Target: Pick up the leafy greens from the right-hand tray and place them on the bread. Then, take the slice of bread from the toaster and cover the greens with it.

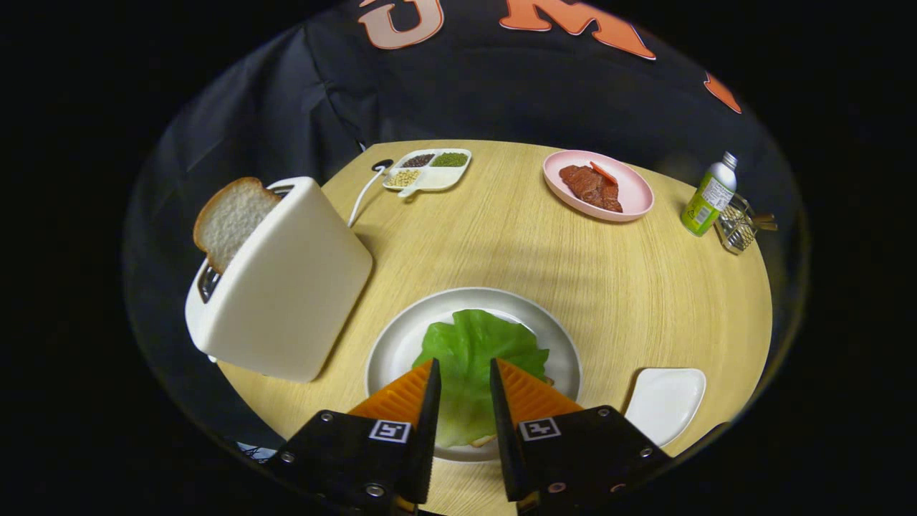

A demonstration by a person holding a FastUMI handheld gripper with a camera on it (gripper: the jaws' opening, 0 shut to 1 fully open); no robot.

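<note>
The gripper [464, 373] hangs just above the leafy greens [469, 344], fingers parted with a narrow gap and holding nothing. The greens lie draped over the bread on the plate [390, 344]. The slice of bread [231, 218] stands in the toaster [286, 287]: light, soft, crushable, best pinched gently across its exposed top crust.

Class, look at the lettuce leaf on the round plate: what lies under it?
A sliver of bread peeks out under the lettuce leaf near the gripper, on the white plate. The leaf hides the rest. The jaws are open above it.
</note>
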